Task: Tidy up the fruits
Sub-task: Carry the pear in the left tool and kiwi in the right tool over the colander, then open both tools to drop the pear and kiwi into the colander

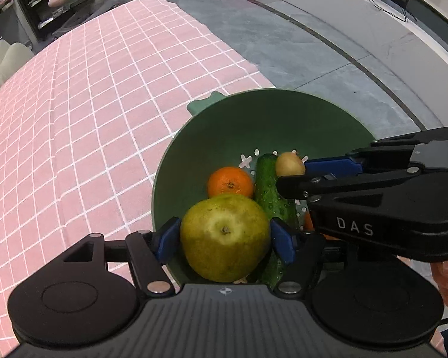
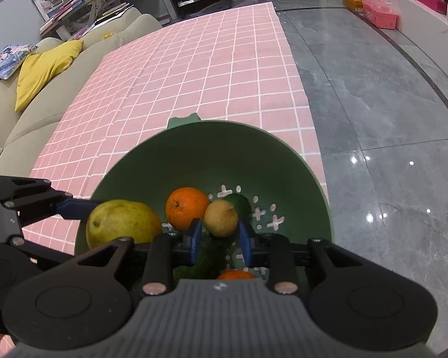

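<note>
While the left wrist view shows the cucumber (image 1: 270, 192) nearly full length in the green colander bowl (image 1: 224, 125), the right wrist view shows only its dark tip, plus a second orange (image 2: 236, 274) low behind the claw, which the left view barely catches. The left claw (image 1: 224, 235) grips a yellow-green, speckled pear (image 1: 225, 235) above the bowl's near rim. The right claw (image 2: 221, 237) holds a small tan, round fruit (image 2: 221, 217), possibly a potato; its pads seem to touch it. An orange (image 1: 230, 182) lies in the bowl, which sits at the edge of the pink checked surface (image 1: 74, 119). White letters "DAS" (image 1: 354, 226) show on the right claw's body.
</note>
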`<state>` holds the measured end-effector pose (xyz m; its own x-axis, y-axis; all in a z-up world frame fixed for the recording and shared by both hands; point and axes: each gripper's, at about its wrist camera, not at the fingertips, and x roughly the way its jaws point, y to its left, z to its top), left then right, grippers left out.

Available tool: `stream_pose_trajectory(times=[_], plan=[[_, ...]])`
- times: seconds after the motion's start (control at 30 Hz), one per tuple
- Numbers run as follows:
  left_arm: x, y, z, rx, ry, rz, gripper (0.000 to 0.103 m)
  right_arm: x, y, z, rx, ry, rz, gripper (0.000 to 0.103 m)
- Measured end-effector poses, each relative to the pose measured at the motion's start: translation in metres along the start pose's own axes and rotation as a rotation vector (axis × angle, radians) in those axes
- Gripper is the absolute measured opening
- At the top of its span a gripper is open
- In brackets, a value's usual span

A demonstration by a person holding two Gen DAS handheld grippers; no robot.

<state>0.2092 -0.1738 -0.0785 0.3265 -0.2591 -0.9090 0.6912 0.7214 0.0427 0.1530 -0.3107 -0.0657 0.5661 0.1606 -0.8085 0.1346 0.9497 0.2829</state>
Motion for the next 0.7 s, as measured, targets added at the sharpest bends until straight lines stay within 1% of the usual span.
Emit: stream_pose_trajectory(times=[0.23,0.27,0.3,0.37,0.53,0.7], plan=[[-0.007,-0.002,0.001,0.004,0.003,0.02,0.079,-0.004,-0.002,0.003,0.006,-0.015,-0.003,0.025],[-0.01,-0.002,0.001,0.004,-0.005,0.025,0.079,-0.006,-0.002,0.003,0.008,-0.024,-0.006,0.029],[-0.012,-0.003,0.0,0.005,-0.028,0.037,0.077,-0.008,-0.003,0.004,0.011,-0.033,-0.01,0.031],[-0.025,-0.003,0.002,0.007,-0.086,0.056,0.078,-0.012,-0.005,0.006,0.018,-0.045,-0.015,0.031],[-0.053,-0.007,0.012,0.039,-0.137,0.09,0.079,-0.025,-0.012,0.011,0.057,-0.08,-0.005,0.032],[-0.08,-0.002,0.007,-0.004,-0.182,0.087,0.079,-0.039,-0.01,0.014,0.044,-0.102,-0.001,0.032]])
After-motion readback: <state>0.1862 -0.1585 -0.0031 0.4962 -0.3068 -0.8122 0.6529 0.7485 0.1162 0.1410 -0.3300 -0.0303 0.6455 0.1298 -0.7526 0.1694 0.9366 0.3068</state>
